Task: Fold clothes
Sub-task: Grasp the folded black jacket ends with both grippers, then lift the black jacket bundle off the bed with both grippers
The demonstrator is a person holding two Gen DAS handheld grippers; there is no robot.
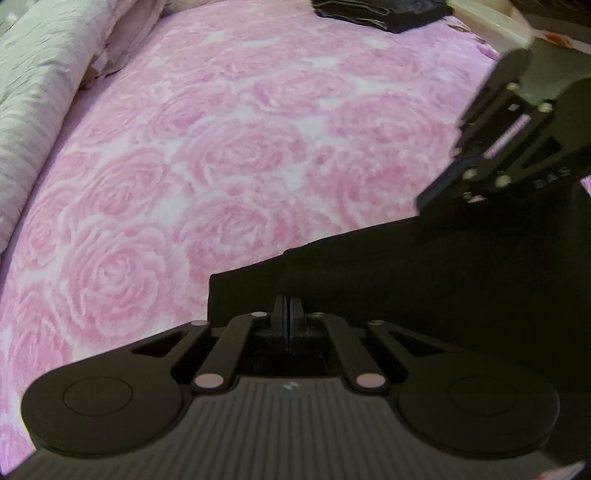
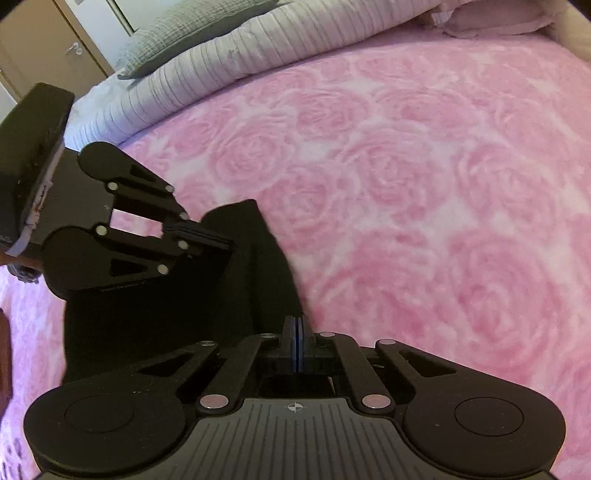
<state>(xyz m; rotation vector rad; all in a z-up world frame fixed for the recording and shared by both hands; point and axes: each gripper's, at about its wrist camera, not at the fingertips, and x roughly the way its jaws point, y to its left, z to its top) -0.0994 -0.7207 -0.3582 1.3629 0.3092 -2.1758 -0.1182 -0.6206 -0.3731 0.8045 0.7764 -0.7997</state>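
At the far left of the bed (image 1: pixel 229 122), a rolled pale quilt (image 1: pixel 33 110) lies along the edge, likely pushed aside so the pink rose-patterned cover gives a flat folding surface. Nearer, the black garment (image 1: pixel 369 266) lies spread on that cover at the near edge. The left claw (image 1: pixel 287 306) sits over the garment's left end, its fingers pressed together; whether cloth is caught between them cannot be told against the black. To the right, the right claw (image 2: pixel 297 328) is likewise pressed together at the garment's edge, grip on cloth unclear. One claw at each end suits lifting an edge evenly. Far right, folded dark clothes (image 1: pixel 380 13) are stacked, probably finished.
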